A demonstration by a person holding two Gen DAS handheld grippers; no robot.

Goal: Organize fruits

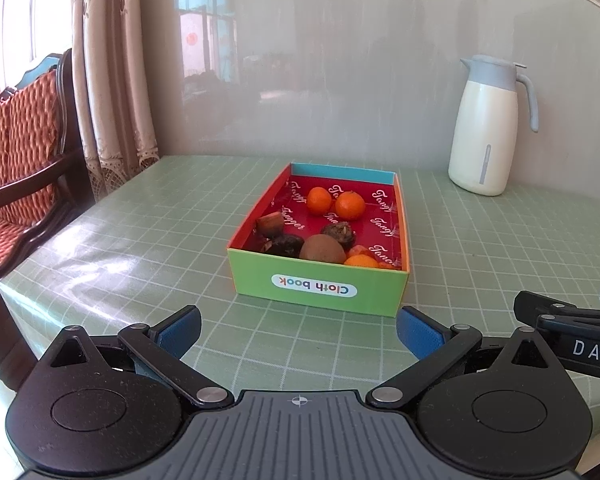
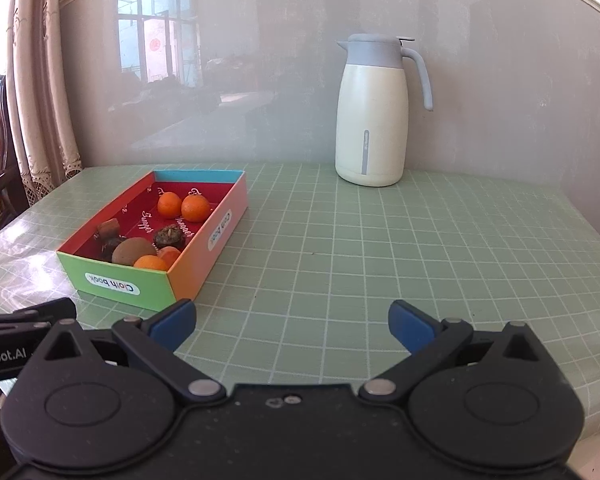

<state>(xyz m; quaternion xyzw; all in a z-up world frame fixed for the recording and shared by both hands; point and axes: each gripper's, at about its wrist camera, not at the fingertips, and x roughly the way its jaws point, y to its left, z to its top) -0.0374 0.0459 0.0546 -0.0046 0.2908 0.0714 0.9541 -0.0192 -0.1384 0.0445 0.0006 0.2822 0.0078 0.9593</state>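
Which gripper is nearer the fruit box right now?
Left. The left gripper sits open, squarely in front of the fruit box; the right gripper, also open, is off to the box's right.

1. Box (image 1: 318, 290), green front wall: white label "Cloth book", upside down; same label on its orange side wall (image 2: 219, 230).
2. Red box lining (image 1: 382, 220): repeated white script, unclear.
3. Right gripper (image 1: 588, 350): "DAS", cut off.
4. Left gripper (image 2: 4, 358): "Robot.AI".

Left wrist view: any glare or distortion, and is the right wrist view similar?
Left wrist view: window glare on the tablecloth left of the box, and fisheye bending at the edges. Right wrist view: weaker sheen on the tablecloth, same bending; both sharp.
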